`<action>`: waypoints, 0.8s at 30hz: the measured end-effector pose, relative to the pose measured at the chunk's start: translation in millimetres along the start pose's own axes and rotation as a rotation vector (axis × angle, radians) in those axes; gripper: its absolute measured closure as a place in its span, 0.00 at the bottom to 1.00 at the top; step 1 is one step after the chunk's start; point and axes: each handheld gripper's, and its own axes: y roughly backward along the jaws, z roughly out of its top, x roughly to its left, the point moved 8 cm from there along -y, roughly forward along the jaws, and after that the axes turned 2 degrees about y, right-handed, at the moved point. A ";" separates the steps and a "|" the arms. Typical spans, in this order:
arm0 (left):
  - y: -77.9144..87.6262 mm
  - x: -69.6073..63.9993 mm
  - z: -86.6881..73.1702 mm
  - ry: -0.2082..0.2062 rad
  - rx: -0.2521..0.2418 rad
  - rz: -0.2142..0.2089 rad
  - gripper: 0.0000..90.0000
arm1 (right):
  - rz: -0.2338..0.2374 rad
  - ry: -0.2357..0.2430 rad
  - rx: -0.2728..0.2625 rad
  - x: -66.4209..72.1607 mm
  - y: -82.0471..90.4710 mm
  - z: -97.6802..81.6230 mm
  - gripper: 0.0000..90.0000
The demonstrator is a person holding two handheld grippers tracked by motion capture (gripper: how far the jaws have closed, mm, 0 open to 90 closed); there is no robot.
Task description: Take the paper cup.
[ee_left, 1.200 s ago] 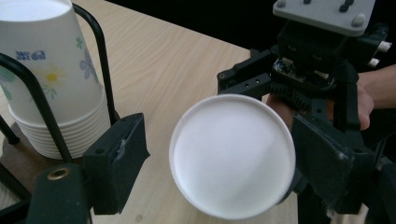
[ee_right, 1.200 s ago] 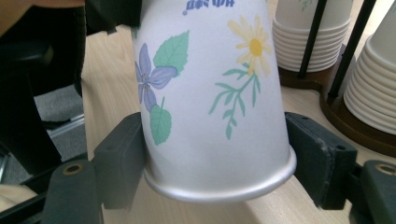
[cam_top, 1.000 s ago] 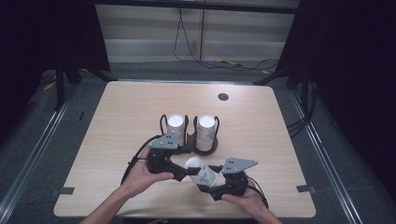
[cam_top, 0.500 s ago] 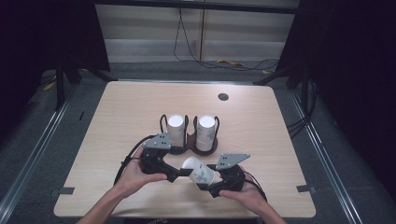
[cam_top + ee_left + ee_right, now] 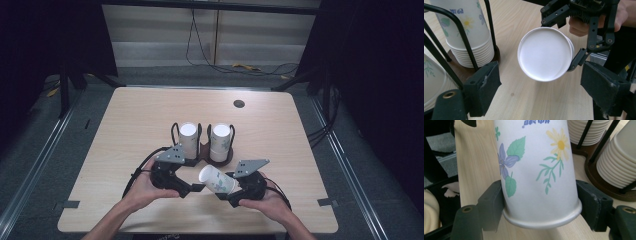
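Gripping paper cup [image 5: 536,170], right claw [image 5: 540,206] closing.

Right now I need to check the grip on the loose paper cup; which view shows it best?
The right gripper view: the paper cup sits between both pads just above its rim. The left gripper view shows the cup bottom-on, one right-gripper finger at its side. The high view shows it small, lying tilted.

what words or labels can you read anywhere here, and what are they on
Held paper cup: blue print at its top edge, cut off by the frame, unreadable.
Stack of cups in the rack: blue print near the top, too blurred to read.
Tongs, table: no text to be seen.
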 end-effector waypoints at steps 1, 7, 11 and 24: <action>-0.8 -0.4 -0.5 -0.004 0.003 -0.005 0.18 | -0.001 0.004 0.012 0.2 -0.8 -0.6 0.31; -4.4 -3.9 -4.9 -0.018 0.031 -0.035 0.27 | 0.008 0.040 0.070 1.7 -4.0 -1.6 0.32; -7.0 -4.2 -7.2 -0.026 0.046 -0.033 0.27 | 0.011 0.055 0.103 1.3 -6.3 -2.3 0.31; -15.5 0.6 -13.8 -0.001 0.086 -0.017 0.24 | 0.024 0.089 0.137 1.4 -13.4 -1.4 0.32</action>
